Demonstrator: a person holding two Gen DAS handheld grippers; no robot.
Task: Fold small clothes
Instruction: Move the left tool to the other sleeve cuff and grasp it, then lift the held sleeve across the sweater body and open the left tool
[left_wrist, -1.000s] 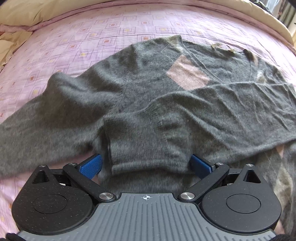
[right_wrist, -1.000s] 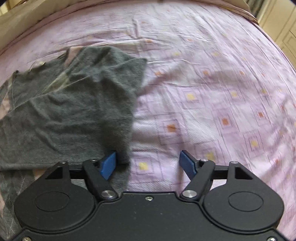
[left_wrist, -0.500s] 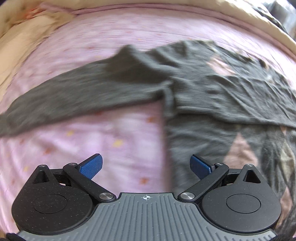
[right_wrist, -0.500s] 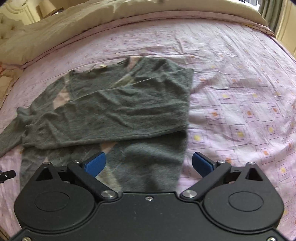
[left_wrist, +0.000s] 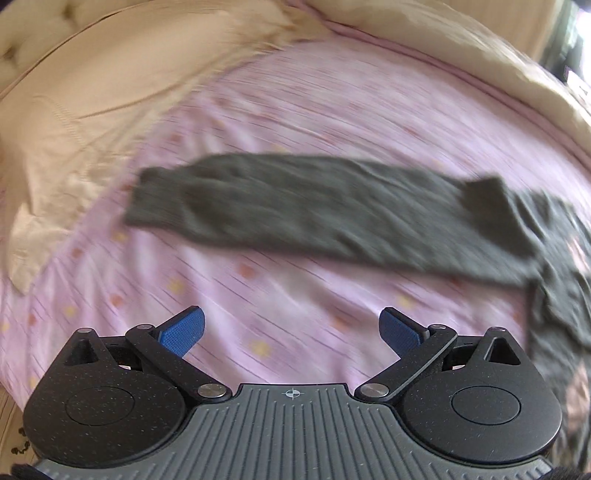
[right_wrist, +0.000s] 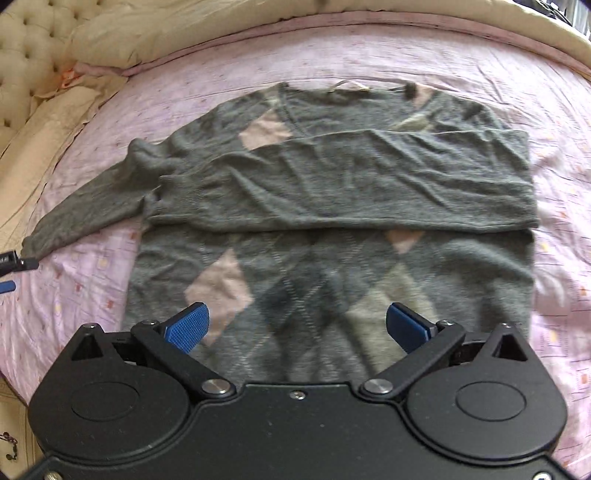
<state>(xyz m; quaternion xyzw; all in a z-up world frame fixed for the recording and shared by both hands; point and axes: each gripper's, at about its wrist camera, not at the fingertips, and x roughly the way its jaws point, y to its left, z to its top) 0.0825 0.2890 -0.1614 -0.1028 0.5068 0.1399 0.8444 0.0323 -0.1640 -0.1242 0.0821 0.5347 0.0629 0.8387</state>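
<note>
Both grippers, left (left_wrist: 291, 328) and right (right_wrist: 297, 325), now gape empty, off the sweater (right_wrist: 332, 192).

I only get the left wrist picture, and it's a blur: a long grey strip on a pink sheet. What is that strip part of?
Observer: It is one sleeve of a grey sweater that lies flat on the bed sheet.
Operator: Is the other sleeve stretched out too?
Observer: No, the other sleeve lies folded across the chest.
Operator: And the second gripper?
Observer: The right gripper is open over the sweater's lower part and holds nothing.
</note>
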